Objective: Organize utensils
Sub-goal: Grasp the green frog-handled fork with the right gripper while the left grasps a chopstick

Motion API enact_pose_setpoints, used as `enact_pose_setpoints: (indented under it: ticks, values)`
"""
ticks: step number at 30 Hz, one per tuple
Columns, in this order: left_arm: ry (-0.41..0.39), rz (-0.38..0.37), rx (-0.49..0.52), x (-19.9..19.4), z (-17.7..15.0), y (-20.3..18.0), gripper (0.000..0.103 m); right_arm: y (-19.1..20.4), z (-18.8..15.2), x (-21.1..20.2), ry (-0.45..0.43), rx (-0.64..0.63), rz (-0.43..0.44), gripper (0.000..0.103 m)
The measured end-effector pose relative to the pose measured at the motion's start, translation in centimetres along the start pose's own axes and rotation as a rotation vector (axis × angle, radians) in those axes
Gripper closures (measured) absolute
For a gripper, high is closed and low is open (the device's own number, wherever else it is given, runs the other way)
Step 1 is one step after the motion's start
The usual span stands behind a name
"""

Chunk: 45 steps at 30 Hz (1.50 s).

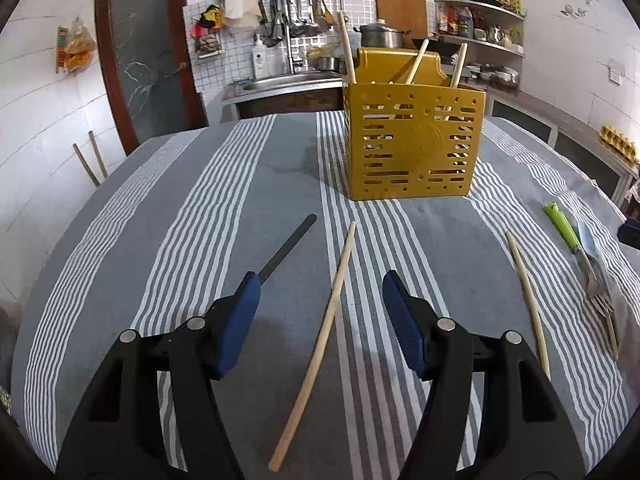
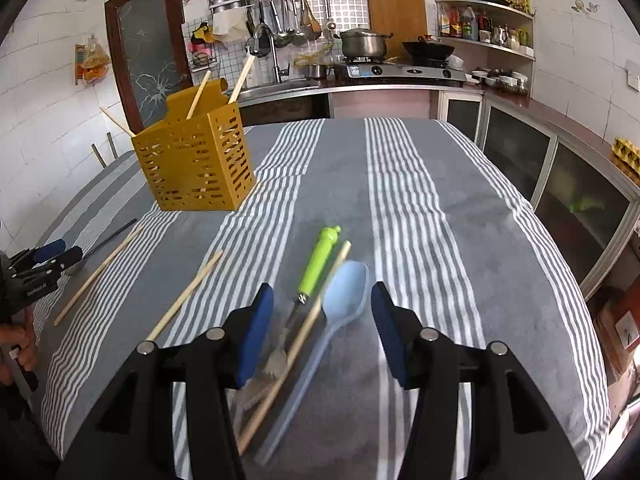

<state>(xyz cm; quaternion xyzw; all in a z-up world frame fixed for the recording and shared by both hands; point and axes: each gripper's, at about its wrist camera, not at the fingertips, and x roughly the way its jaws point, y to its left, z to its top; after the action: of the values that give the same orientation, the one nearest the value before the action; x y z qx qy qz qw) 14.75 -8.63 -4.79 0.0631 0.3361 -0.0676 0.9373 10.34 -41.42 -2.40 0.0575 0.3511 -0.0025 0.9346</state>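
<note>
A yellow perforated holder [image 1: 412, 140] stands on the striped cloth with three chopsticks in it. My left gripper [image 1: 320, 280] hangs open low over the cloth, and a wooden chopstick [image 1: 332, 308] lies between its blue pads, untouched. A black-handled utensil [image 1: 288, 246] runs behind the left pad. Another chopstick [image 1: 528, 304] lies to the right. My right gripper [image 2: 322, 292] is open above a green-handled fork [image 2: 320, 264], a chopstick [image 2: 304, 336] and a pale blue spoon [image 2: 344, 292] lying side by side. The holder [image 2: 196, 164] stands far left of it.
Grey-and-white striped cloth [image 2: 400, 200] covers the table. Its right edge drops off beside glass-fronted cabinets [image 2: 560, 184]. A sink and a stove with a pot [image 2: 364, 42] line the back counter. A person's hand [image 2: 16, 344] holds the left gripper [image 2: 48, 256].
</note>
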Motion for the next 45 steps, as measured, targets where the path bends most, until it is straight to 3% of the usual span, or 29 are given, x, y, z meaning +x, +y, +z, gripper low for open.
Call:
enact_pose_setpoints:
  ticks: [10,16,20,37,45]
  values:
    - [0.041,-0.045,0.018,2.6,1.1,0.5,0.041,2.4,2.7,4.0,0.052,-0.052,-0.013,0.053]
    - [0.065,-0.051,0.003,4.0,1.3,1.3,0.041,2.7,3.5,7.7,0.136,-0.081,-0.043,0.066]
    - [0.076,-0.063,0.004,4.7,1.7,1.4,0.041,2.3,3.8,9.8,0.199,-0.082,-0.070,0.066]
    - [0.189,-0.115,0.044,9.0,3.0,-0.2,0.041,2.3,4.9,12.9,0.308,-0.106,-0.080,0.070]
    - [0.259,-0.128,0.096,11.1,3.7,-1.4,0.069,2.8,4.9,12.9,0.318,-0.129,-0.076,0.074]
